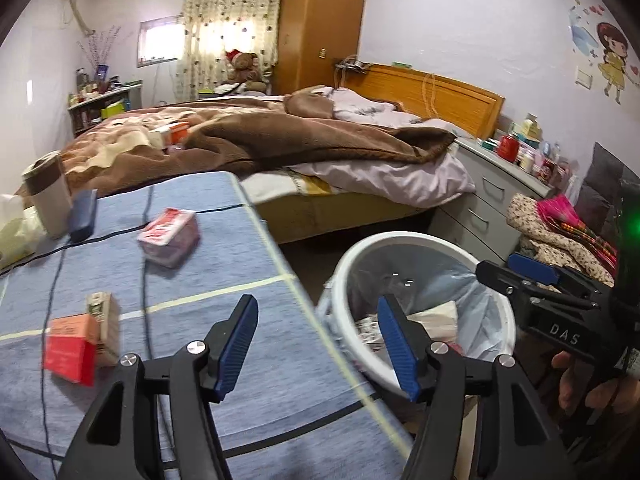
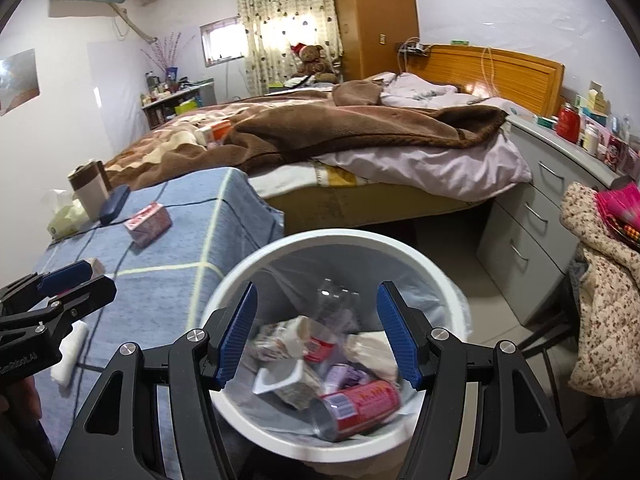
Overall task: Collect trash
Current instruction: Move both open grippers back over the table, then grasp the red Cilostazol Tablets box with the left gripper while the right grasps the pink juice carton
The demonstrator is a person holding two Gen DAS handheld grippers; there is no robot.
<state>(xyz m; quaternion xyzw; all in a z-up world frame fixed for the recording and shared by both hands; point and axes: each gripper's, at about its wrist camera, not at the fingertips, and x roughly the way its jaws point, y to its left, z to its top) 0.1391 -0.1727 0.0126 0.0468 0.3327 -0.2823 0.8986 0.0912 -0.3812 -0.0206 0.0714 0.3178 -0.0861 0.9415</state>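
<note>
Trash still lies on the counter, which has a blue cloth on it. The left gripper has its fingers wide apart and holds nothing. It hangs over the counter's edge, next to the white bin. The right gripper is also wide apart and empty, right above the bin. Inside the bin sit a red can, a clear bottle and crumpled wrappers.

From the left fingers, the red box is at 9 o'clock. A small carton stands just behind it, touching it. The pink pack is at 11 o'clock, farther off.

These boxes look light and thin. I think they will squash if pinched hard. The best place to hold one is across its two flat sides, near the middle. The pink pack looks shiny, so it may slip.
</note>
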